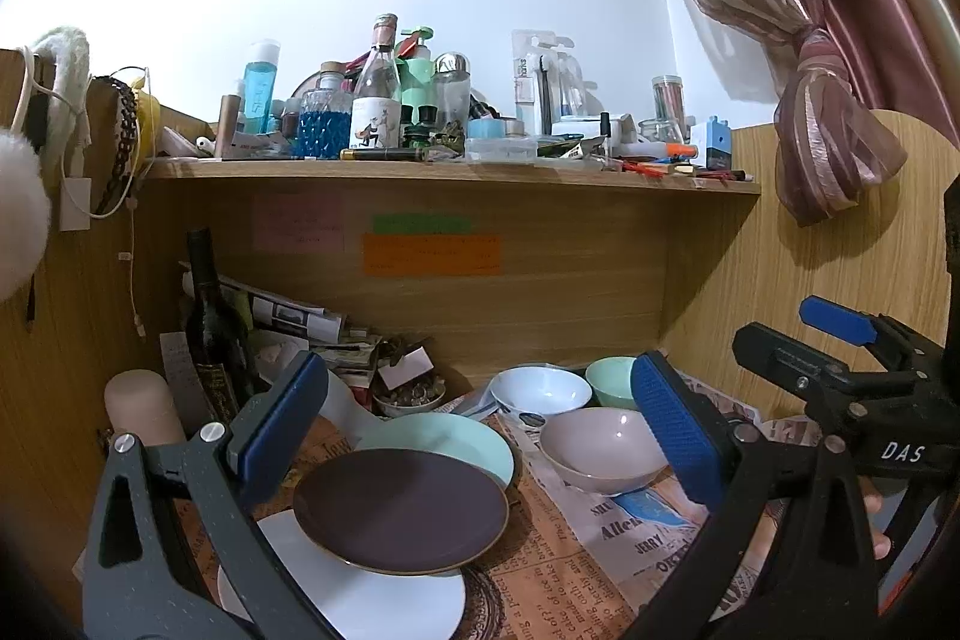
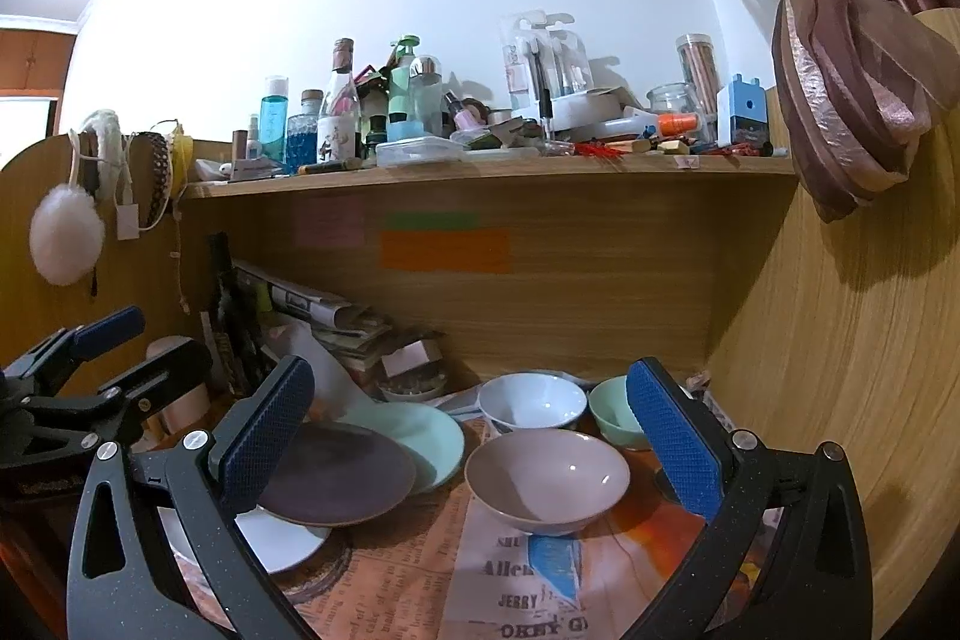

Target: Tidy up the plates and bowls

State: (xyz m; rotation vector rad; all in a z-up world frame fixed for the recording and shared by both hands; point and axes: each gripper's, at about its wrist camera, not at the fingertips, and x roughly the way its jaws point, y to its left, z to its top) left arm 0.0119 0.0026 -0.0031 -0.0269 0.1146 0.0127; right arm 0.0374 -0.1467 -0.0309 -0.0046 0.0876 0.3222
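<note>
While my left gripper [image 1: 480, 436] stands wide open and empty, I count three overlapping plates on the newspaper-covered desk [image 1: 558, 568]: white plate [image 1: 372, 604], purple plate [image 1: 401, 509], mint plate [image 1: 444, 439].

My right gripper [image 2: 474, 445], also agape, frames three smooth round bowls: pink bowl [image 2: 547, 478], white bowl [image 2: 533, 401], green bowl [image 2: 613, 411], beneath a cluttered wooden shelf [image 2: 480, 173].
</note>
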